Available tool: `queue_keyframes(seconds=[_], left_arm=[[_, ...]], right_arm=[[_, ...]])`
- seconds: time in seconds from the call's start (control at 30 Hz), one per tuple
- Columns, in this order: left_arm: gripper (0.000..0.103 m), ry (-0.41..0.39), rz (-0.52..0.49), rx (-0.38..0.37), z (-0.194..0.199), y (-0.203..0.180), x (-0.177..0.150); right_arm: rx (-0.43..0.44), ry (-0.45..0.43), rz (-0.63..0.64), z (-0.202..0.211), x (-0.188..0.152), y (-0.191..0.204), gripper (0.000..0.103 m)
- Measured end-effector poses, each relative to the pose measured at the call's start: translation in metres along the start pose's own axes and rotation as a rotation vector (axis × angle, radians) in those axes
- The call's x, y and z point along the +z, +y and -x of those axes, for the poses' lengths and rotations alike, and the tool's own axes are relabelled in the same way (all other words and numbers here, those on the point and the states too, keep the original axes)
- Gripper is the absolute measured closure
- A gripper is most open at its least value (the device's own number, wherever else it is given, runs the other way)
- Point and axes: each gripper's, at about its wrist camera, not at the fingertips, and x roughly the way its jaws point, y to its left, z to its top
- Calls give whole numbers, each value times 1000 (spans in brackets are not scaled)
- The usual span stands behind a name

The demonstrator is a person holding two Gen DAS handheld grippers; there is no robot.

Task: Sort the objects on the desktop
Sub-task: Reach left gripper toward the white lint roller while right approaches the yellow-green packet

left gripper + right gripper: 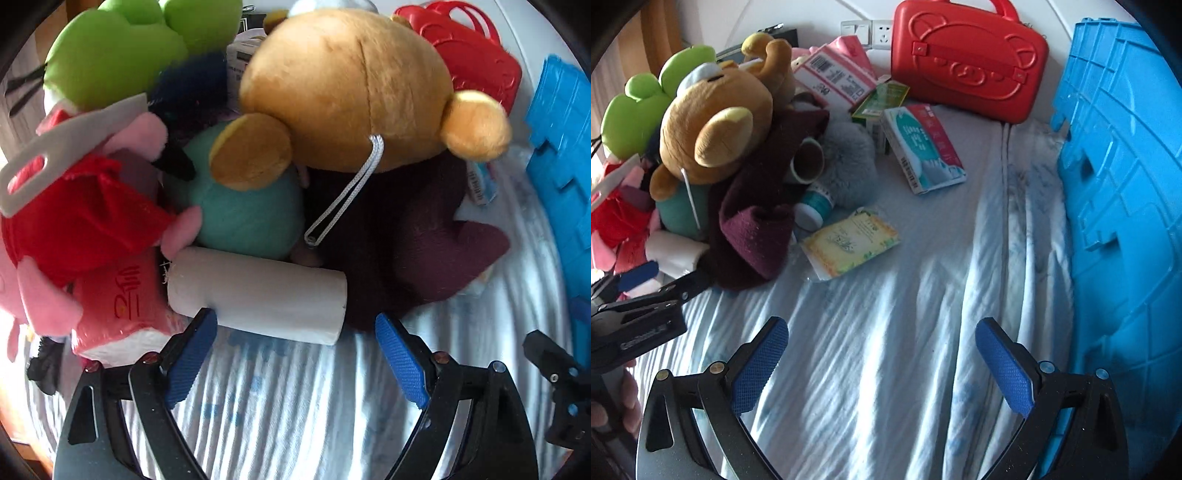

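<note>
Left gripper [295, 332] jaws spread, empty, I note, straddling the white roll [258, 291] lying against the plush pile's brown bear [347, 88]. Right gripper [882, 350] spread, empty over bedsheet [886, 295], blue crate [1126, 221] beside it.

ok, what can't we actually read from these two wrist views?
- Brown bear face: left wrist view shows only its back.
- Blue crate inside: right wrist view shows only an outer wall, cut by the edge.
- Print on white-teal box: too small.
- Left tool contact with white roll: unclear.
</note>
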Motion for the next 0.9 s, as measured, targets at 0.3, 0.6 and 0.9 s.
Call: queue_keyframes(seconds=[0.3,0.6,0.9], left_arm=[[16,60,78,74,17,56,-39],[16,62,142,105,55,99,-73],[24,56,154,-17,33,58,-37]], right_arm=[[71,15,29,-13,4,15,0],[106,48,0,-20,-2,25,0],[99,40,-149,-25,8,-2,2]])
